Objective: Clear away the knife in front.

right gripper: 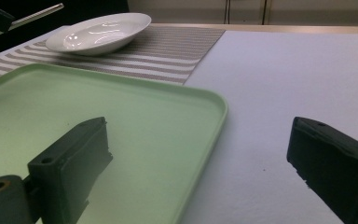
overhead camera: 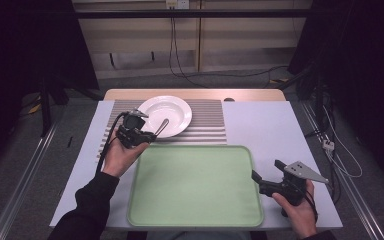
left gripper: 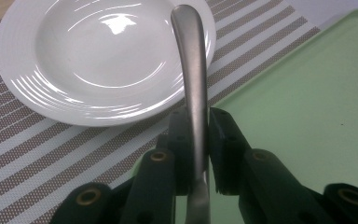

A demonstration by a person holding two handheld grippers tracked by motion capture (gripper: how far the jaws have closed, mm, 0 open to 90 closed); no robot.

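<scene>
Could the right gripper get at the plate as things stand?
Probably yes. The right gripper is open and holds nothing, and only the bare green tray lies between it and the plate; the left gripper holds a utensil beside it.

A white rectangular table [overhead camera: 270, 125] fills the middle of the high view, with a light wooden strip [overhead camera: 195, 94] along its far edge. A brown-and-white striped placemat [overhead camera: 207, 120] lies in the table's upper middle. On the mat's left part sits a round white ceramic deep plate [overhead camera: 172, 112]. A slim grey metal utensil handle [overhead camera: 163, 125] slants across the plate's lower rim. Below the mat, and just beside it, lies a pale green rectangular plastic tray [overhead camera: 195, 185] with rounded corners. Black cables [overhead camera: 172, 45] hang at top centre, above the grey floor [overhead camera: 25, 150].
</scene>
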